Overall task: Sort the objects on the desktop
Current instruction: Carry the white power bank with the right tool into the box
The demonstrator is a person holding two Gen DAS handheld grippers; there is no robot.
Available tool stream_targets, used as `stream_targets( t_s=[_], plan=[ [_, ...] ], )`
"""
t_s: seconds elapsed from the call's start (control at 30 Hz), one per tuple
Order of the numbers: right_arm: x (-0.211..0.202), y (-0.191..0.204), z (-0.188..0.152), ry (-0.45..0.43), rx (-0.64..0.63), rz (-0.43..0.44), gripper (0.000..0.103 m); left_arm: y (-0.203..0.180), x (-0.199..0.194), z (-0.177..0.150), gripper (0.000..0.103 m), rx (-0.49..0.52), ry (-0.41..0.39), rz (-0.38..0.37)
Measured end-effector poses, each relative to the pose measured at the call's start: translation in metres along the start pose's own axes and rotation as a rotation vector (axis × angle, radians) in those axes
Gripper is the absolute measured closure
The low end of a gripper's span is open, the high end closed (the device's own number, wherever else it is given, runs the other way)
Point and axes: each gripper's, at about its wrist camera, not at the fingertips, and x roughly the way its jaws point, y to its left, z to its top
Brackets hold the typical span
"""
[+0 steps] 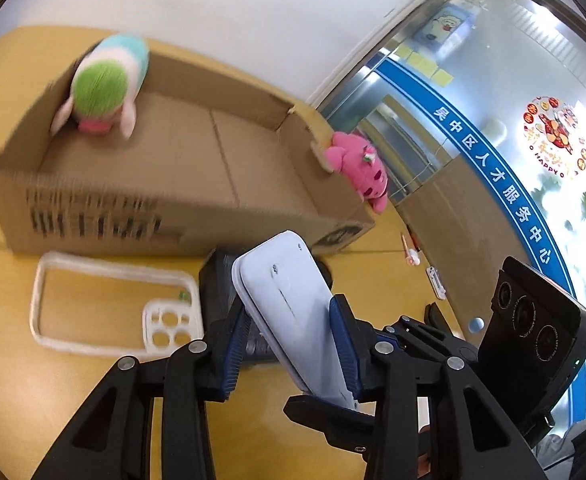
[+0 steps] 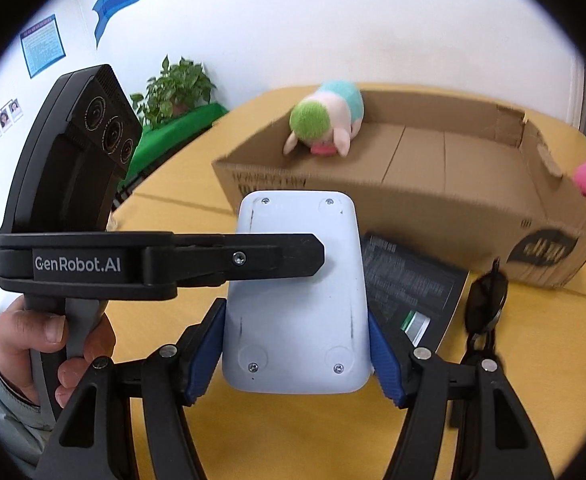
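Observation:
A flat white device (image 2: 297, 292) with screws in its face hangs above the yellow table. My right gripper (image 2: 297, 354) is shut on its two long edges, blue pads (image 2: 207, 344) pressed against it. From the left, my left gripper (image 2: 313, 254) reaches across it, one black finger lying over its face. In the left wrist view the device (image 1: 293, 300) stands tilted between the blue pads (image 1: 343, 340) of my left gripper (image 1: 289, 332), which is shut on it. The right gripper's black body (image 1: 533, 320) shows at the right.
An open cardboard box (image 2: 413, 208) (image 1: 173, 208) lies behind, with a green and teal plush (image 2: 325, 120) (image 1: 105, 88) inside. A pink plush (image 1: 361, 168) leans at its right end. On the table lie a clear phone case (image 1: 113, 304), a black booklet (image 2: 409, 284) and sunglasses (image 2: 487, 300).

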Motion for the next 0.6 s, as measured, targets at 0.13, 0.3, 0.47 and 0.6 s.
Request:
stream_targets(
  t_s=[0.13,0.3,0.47,0.6],
  plan=[
    [-0.017,-0.006,0.039,-0.084,-0.024,-0.014,0.038,-0.027,-0.009,0.053,0.06,0.118,-0.057,0.014],
    [-0.046,-0.015,0.107,-0.209,-0.074,-0.046,0.038,-0.059,-0.023,0.132,0.06,0.239,-0.135,-0.008],
    [-0.067,-0.028,0.178,-0.306,-0.102,-0.072,0.038,-0.085,-0.035,0.209,0.06,0.339,-0.198,-0.006],
    [-0.068,-0.04,0.229,-0.34,-0.1,-0.076,0.038,-0.081,-0.036,0.262,0.06,0.35,-0.221,-0.015]
  ],
)
